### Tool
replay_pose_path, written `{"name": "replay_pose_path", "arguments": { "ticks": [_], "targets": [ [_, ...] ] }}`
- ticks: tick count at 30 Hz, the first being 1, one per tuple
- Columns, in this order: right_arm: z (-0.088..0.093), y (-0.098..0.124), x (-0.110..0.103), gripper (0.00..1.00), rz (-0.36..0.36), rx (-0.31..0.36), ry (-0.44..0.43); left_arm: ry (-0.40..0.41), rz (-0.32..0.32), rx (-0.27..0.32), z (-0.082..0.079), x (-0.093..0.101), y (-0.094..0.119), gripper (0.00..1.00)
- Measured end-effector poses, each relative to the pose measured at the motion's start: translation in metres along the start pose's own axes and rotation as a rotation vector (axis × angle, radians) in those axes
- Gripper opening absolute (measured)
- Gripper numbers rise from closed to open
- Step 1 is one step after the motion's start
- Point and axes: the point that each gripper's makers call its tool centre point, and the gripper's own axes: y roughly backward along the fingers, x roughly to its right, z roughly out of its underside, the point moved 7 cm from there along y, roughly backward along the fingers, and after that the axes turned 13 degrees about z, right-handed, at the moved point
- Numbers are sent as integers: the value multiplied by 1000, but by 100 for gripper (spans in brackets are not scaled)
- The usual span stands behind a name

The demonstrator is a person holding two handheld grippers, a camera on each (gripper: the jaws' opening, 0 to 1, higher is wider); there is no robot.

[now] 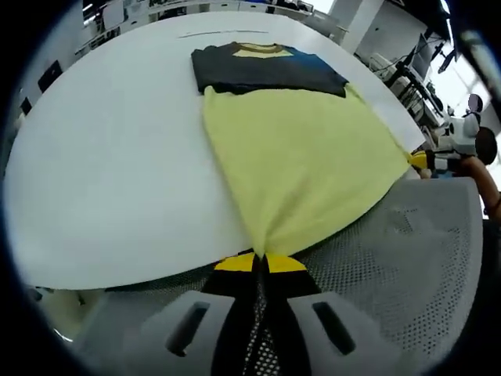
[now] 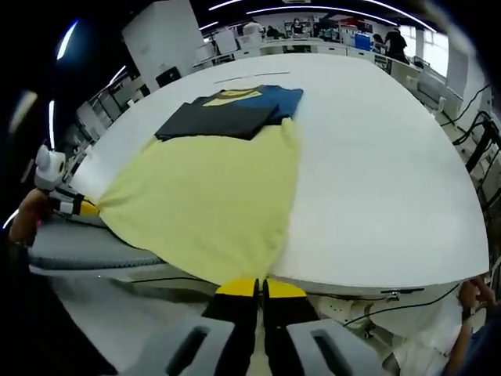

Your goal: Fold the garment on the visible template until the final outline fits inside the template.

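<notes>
A T-shirt lies on the white table, its pale yellow body stretched toward me and its dark sleeves and blue shoulder part folded across at the far end. My left gripper is shut on one hem corner at the table's near edge. In the right gripper view the same yellow body runs down to my right gripper, shut on the other hem corner. The dark folded part lies beyond. The right gripper shows at the right of the left gripper view, the left gripper at the left of the right gripper view.
A grey mesh chair back sits under the hem below the table edge, also seen as a grey surface. A faint template line marks the table beyond the collar. Desks and office gear stand around. A person's hand shows at lower right.
</notes>
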Motion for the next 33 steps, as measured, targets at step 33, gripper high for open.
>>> {"name": "replay_pose_path", "arguments": {
  "ticks": [33],
  "targets": [
    [-87, 31, 10, 0, 28, 248, 9, -68, -14, 180, -65, 12, 48, 0]
  ]
}}
